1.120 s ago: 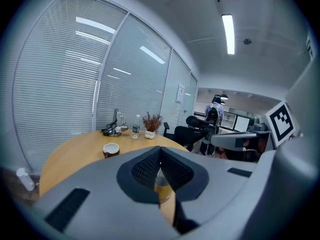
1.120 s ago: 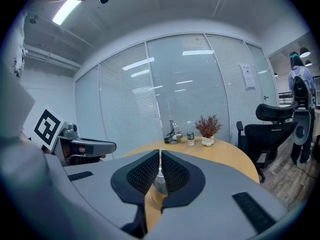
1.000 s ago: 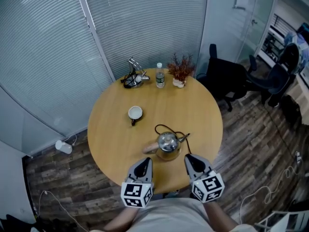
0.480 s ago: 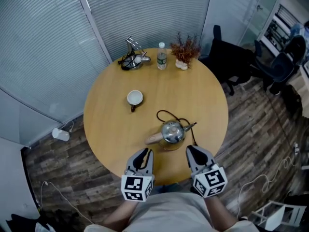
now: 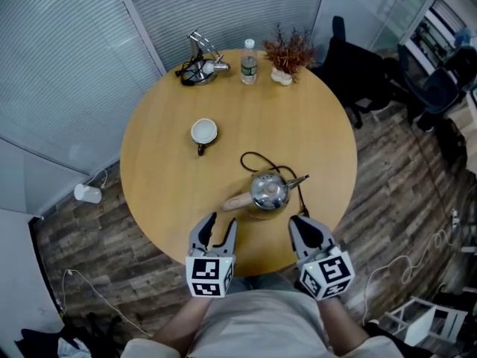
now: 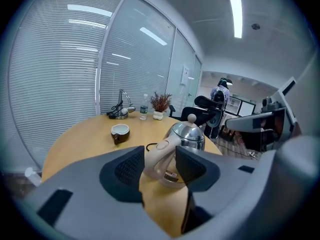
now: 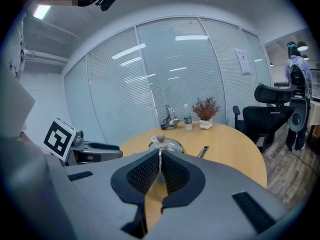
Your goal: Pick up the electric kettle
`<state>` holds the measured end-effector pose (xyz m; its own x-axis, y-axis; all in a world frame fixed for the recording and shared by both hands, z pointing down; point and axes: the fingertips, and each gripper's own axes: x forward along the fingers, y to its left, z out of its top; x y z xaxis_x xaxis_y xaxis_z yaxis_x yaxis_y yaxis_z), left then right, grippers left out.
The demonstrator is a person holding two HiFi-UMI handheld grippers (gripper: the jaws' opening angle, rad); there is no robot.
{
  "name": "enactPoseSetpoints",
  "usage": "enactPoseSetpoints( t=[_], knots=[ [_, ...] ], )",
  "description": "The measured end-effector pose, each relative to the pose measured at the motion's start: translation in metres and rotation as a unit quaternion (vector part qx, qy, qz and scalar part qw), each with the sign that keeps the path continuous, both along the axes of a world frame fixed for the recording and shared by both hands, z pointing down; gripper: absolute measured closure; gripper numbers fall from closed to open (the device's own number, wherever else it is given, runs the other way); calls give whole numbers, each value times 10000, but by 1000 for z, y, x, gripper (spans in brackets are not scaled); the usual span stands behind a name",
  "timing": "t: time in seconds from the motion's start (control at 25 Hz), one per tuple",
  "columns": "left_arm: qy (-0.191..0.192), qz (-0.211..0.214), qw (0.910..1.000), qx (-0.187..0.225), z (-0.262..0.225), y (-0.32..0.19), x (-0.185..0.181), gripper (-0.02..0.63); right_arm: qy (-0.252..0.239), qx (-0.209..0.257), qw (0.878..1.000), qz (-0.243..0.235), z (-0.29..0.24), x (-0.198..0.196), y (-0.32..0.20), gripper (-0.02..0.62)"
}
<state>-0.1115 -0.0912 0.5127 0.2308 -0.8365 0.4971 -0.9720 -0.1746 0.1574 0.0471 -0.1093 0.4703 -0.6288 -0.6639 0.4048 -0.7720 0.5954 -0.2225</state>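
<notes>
The electric kettle [image 5: 268, 192] is a shiny steel pot with a beige handle [image 5: 237, 203] that points left, standing on the round wooden table [image 5: 171, 177] near its front edge. In the left gripper view the kettle [image 6: 187, 137] lies just past the jaws, its handle [image 6: 160, 156] showing in the gap. My left gripper [image 5: 213, 229] hovers short of the handle, its jaws opening with nothing between them. My right gripper [image 5: 305, 230] hangs at the front edge, right of the kettle [image 7: 167, 145], jaws shut and empty. A black cord [image 5: 257, 160] loops behind the kettle.
A brown-and-white cup [image 5: 203, 133] sits left of centre. At the far edge stand a desk lamp [image 5: 197, 62], a water bottle [image 5: 249, 62] and a small potted plant [image 5: 287, 54]. Black office chairs [image 5: 365, 66] stand to the right of the table.
Both grippers have come down and forward toward the table edge. The left jaws, closed a second ago, now stand apart in front of the kettle handle.
</notes>
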Motion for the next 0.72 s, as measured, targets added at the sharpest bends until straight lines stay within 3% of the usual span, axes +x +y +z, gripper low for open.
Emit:
enactPoseSetpoints(
  t=[0.72],
  knots=[
    [-154, -145, 9984, -522, 63, -21, -4, 356, 24, -236, 9997, 35, 23, 3, -12, 560]
  ],
)
